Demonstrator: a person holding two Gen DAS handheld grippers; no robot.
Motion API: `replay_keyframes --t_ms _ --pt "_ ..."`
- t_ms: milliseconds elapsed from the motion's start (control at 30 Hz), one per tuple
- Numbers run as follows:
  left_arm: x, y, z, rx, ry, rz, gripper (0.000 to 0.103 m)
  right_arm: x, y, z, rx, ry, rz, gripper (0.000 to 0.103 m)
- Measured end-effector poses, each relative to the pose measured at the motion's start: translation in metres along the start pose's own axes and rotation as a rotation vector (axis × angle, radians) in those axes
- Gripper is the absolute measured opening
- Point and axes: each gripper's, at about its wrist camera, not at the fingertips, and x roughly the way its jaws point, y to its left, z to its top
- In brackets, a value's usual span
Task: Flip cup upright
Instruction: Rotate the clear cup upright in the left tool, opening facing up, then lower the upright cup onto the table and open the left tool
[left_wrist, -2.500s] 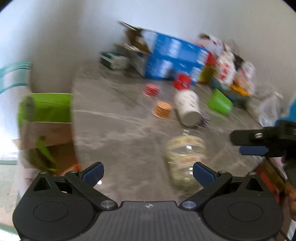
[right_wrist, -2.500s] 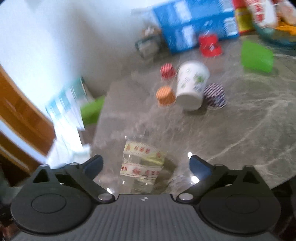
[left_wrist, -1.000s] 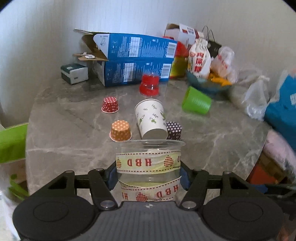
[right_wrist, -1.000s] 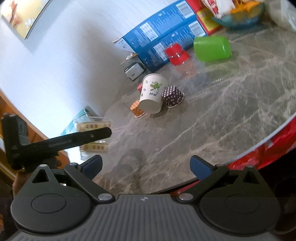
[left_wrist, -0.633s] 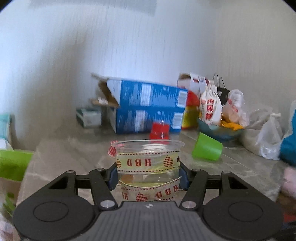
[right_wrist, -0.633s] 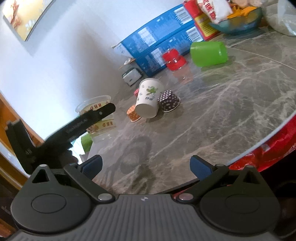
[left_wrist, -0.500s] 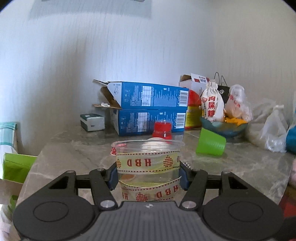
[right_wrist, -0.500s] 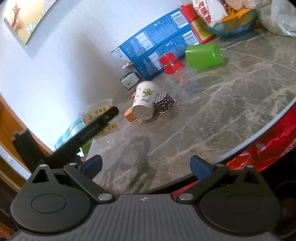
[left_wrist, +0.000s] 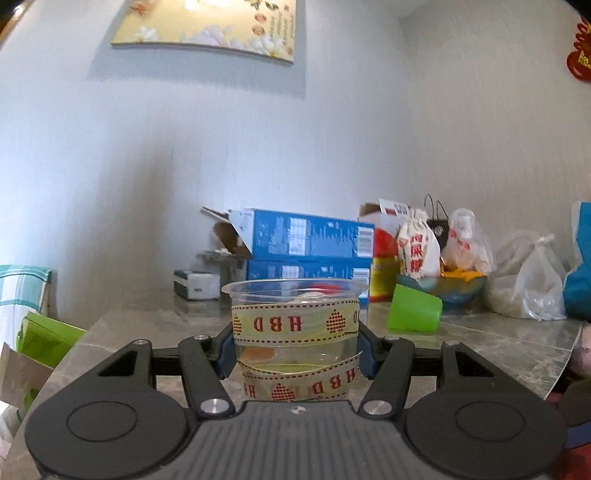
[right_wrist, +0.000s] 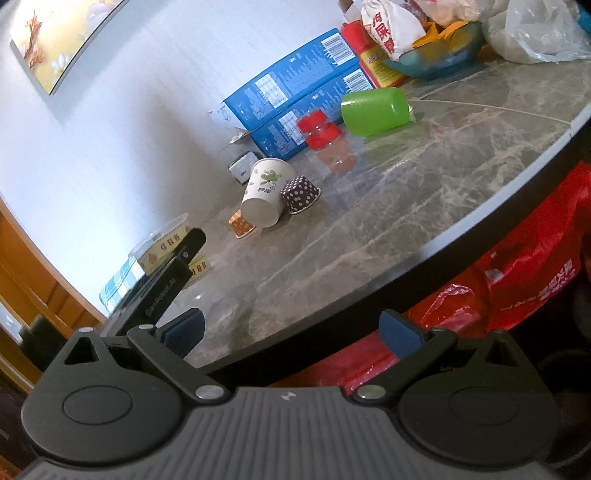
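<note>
A clear plastic cup (left_wrist: 295, 332) with "HBD" ribbon bands stands mouth up between my left gripper's fingers. My left gripper (left_wrist: 296, 356) is shut on the cup near the grey marble table's (left_wrist: 498, 354) near left edge. In the right wrist view the cup (right_wrist: 166, 251) shows at the left behind the left gripper's finger (right_wrist: 173, 273); whether its base touches the table is hidden. My right gripper (right_wrist: 291, 332) is open and empty, held off the table's front edge.
A white paper cup (right_wrist: 264, 199) lies on its side mid-table beside a dotted dark cup (right_wrist: 301, 194) and an orange cup (right_wrist: 240, 225). A green cup (right_wrist: 373, 110), a red cup (right_wrist: 319, 131), blue boxes (right_wrist: 295, 99) and bags (left_wrist: 532, 277) fill the back. A red bag (right_wrist: 517, 280) sits below the edge.
My left gripper closed on the ribbon cup, turned it mouth up and has lowered level with the tabletop. My right gripper drew back off the table's edge and stayed open.
</note>
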Motion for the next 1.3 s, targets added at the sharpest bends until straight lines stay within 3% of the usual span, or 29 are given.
replay_keyframes --t_ms 200,633,800,933,1000,1300 --pt "-0.010 -0.003 -0.011 0.037 -0.073 0.006 0.064 -0.004 0.004 -0.011 -0.006 -0.012 0.022 0.102" --pt "-0.010 0.009 -0.028 0.015 -0.049 -0.036 0.066 -0.003 0.012 -0.021 -0.023 -0.014 0.018 0.102" --pt "-0.013 0.012 -0.026 0.015 -0.043 -0.084 0.084 -0.003 0.018 -0.023 -0.053 -0.017 0.018 0.102" --pt "-0.016 0.017 -0.024 0.025 -0.030 -0.111 0.089 -0.003 0.018 -0.025 -0.059 -0.013 0.017 0.102" --pt "-0.018 0.019 -0.023 0.032 -0.021 -0.126 0.097 -0.003 0.019 -0.026 -0.063 -0.014 0.017 0.102" --pt "-0.055 0.045 -0.022 0.033 0.027 -0.238 0.099 -0.002 0.039 -0.030 -0.161 -0.044 0.012 0.102"
